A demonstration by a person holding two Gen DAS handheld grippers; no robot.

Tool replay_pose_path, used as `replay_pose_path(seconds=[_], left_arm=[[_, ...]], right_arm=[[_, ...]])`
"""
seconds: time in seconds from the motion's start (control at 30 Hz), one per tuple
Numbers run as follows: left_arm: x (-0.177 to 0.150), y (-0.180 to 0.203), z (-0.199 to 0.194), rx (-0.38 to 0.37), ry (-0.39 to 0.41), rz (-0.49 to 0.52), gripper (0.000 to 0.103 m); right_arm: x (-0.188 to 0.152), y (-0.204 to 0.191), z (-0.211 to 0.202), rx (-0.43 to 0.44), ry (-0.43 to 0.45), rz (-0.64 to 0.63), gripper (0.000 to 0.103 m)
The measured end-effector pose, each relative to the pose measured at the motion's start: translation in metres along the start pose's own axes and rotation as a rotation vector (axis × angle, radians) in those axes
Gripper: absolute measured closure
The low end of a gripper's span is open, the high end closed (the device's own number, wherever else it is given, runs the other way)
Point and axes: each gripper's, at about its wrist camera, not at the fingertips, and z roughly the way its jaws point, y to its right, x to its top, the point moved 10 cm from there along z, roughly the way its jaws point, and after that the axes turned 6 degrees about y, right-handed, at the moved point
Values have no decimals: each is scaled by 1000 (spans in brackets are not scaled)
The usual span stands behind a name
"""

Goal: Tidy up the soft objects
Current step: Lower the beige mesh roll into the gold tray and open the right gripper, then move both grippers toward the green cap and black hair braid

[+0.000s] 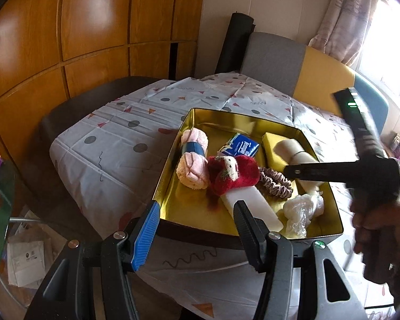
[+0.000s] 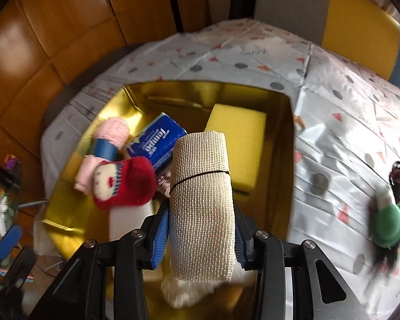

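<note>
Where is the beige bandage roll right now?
The bandage roll is clamped in the right gripper, above the gold tin, near the yellow sponge and red sock.

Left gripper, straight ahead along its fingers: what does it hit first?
Probably the white foam block lying in the gold tin, with the red sock right behind it. The left gripper is open; depth is uncertain.

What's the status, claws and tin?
Right claw shut on bandage roll, over gold tin. Left claw open, empty, at tin's near edge. Tin crowded: sponge, tissue pack, red sock. Green-hatted doll on tablecloth.
</note>
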Motion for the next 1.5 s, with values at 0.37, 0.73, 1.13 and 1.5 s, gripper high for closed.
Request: replay_pose_path(seconds=[0.37,0.73,1.13,1.5], left_arm=[[-5,-2,6,-1,-19,0,45],[-5,6,0,-4,-14,20,45],[-4,12,-6,-12,-3,31,45],[-2,22,-13,-17,9,56,45]], right_arm=[[-8,-5,29,-5,-52,-3,56],[-6,-7,1,10,31,-4,45],[-11,-2,-27,-20,112,-10,40],[-17,9,-57,-43,190,-1,39]])
